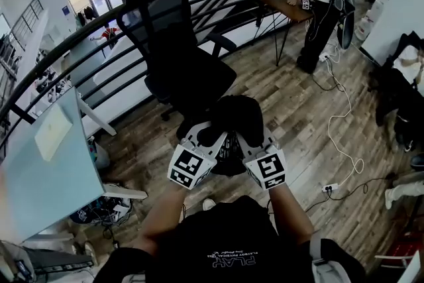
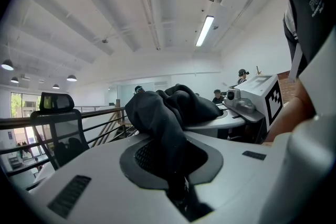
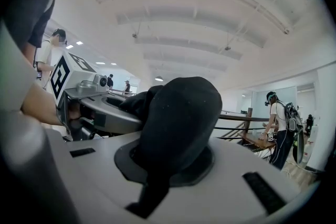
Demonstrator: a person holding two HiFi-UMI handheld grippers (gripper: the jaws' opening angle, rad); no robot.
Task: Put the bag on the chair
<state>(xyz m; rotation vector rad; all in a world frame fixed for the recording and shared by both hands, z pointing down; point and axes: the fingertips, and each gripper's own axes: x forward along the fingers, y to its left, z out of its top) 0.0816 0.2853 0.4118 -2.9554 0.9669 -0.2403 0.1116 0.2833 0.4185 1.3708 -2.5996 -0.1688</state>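
A black bag [image 1: 233, 117] hangs between my two grippers, just in front of the black office chair [image 1: 173, 43]. My left gripper [image 1: 207, 137] is shut on the bag's left part; in the left gripper view the black cloth [image 2: 170, 113] bunches up out of the shut jaws. On the other side my right gripper [image 1: 246, 139] is shut on the bag's right part, whose rounded black bulk [image 3: 178, 118] fills the right gripper view. The chair's seat [image 1: 199, 79] lies just beyond the bag, with its backrest toward the railing.
A curved black railing [image 1: 79, 50] runs behind the chair. A pale desk [image 1: 46, 162] stands at the left. At the back right is a wooden table [image 1: 288, 6] with a person [image 1: 324, 3] beside it. White cables [image 1: 341, 122] trail over the wooden floor.
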